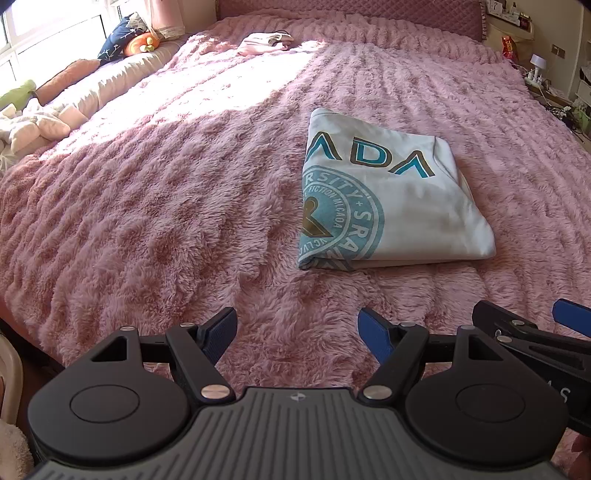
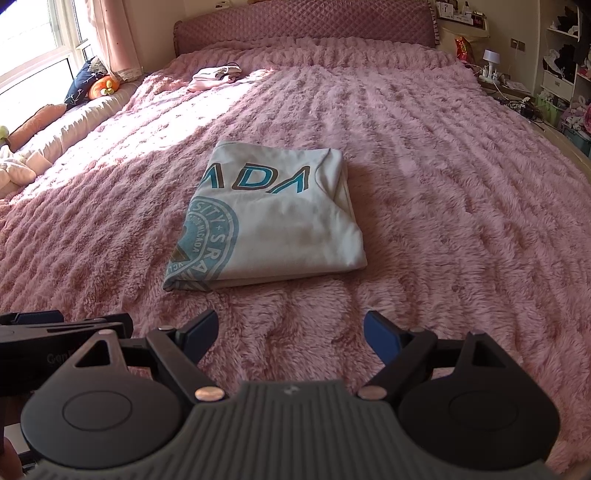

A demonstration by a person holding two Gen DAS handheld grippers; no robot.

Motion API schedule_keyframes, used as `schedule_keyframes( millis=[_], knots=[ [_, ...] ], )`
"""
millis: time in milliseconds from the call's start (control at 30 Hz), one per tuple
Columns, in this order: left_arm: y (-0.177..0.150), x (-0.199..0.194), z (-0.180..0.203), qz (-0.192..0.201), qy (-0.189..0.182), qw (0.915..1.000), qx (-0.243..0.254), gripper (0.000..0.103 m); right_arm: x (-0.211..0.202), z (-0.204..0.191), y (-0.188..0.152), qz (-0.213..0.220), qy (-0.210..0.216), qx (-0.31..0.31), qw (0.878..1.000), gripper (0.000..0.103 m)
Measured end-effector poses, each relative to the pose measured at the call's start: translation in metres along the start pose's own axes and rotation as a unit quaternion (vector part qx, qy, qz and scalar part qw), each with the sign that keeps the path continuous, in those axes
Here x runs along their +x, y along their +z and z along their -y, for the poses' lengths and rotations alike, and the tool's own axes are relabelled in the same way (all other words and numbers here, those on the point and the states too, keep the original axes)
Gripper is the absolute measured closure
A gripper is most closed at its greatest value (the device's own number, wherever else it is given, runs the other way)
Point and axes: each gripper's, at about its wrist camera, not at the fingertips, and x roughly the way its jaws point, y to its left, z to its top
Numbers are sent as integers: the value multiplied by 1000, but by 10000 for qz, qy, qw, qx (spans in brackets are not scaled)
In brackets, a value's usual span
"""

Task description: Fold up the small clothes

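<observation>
A white T-shirt (image 1: 410, 206) with teal lettering and a round teal emblem lies folded into a flat rectangle on the pink fluffy bedspread (image 1: 166, 206). In the right wrist view the same T-shirt (image 2: 280, 225) rests ahead of centre. My left gripper (image 1: 297, 330) is open, hovering near the bed's front edge, short of the shirt and to its left. My right gripper (image 2: 290, 332) is open too, just in front of the shirt's near edge. Neither holds anything. Each gripper shows at the edge of the other's view.
A small folded pink garment (image 1: 264, 42) lies far up the bed near the quilted headboard (image 2: 303, 18). Cushions and soft toys (image 1: 129, 40) line the window side on the left. A bedside shelf with a lamp (image 2: 491, 61) and clutter stands at the right.
</observation>
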Motion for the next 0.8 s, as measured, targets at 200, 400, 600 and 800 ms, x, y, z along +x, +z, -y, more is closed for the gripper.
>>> schedule_keyframes(
  millis=[200,400,600,800],
  knots=[
    [-1,2,1,5,60,10000,36,16,2,-1,0,-25,-24,-68,10000,21],
    [-2,4,1,10,43,10000,21,16,3,-1,1,-30,-15,-39,10000,21],
    [-2,5,-1,63,-45,9999,-86,18,4,2,2,-43,31,29,10000,21],
    [-2,8,2,-125,39,9999,-103,17,6,2,2,-68,35,-35,10000,21]
  ],
)
